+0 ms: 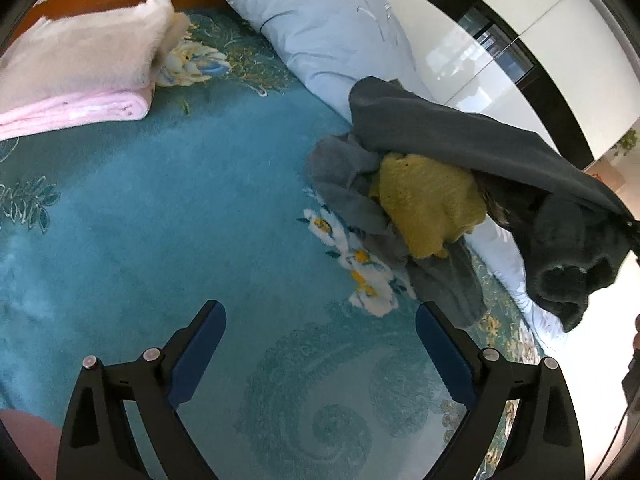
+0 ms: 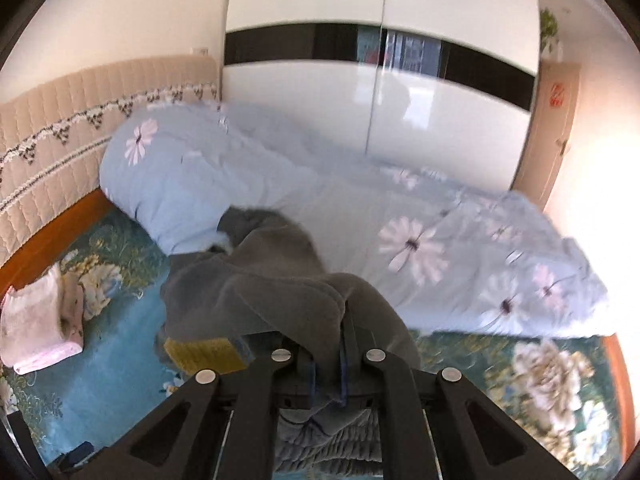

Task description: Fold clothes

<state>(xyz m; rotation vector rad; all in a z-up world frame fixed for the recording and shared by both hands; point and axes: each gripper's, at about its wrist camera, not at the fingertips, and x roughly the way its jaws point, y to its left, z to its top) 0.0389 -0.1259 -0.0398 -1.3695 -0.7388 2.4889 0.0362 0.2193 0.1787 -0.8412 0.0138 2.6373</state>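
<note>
Folded pink towel far left on the bed's teal floral blanket, near the wooden bed edge. Left claw spread wide, nothing between its blue pads, hanging over bare blanket. Right of it, the clothes pile: grey garment crumpled on the blanket, yellow knit lying on top of it. Dark grey garment lifted over the pile, draping down from the right edge of the left wrist view, partly covering the yellow knit. Right claw pinched tight on a fold of that dark grey garment, cloth bunched between the fingers and hanging off the bed. Light blue flowered quilt rolled up behind the pile, white wardrobe beyond.
</note>
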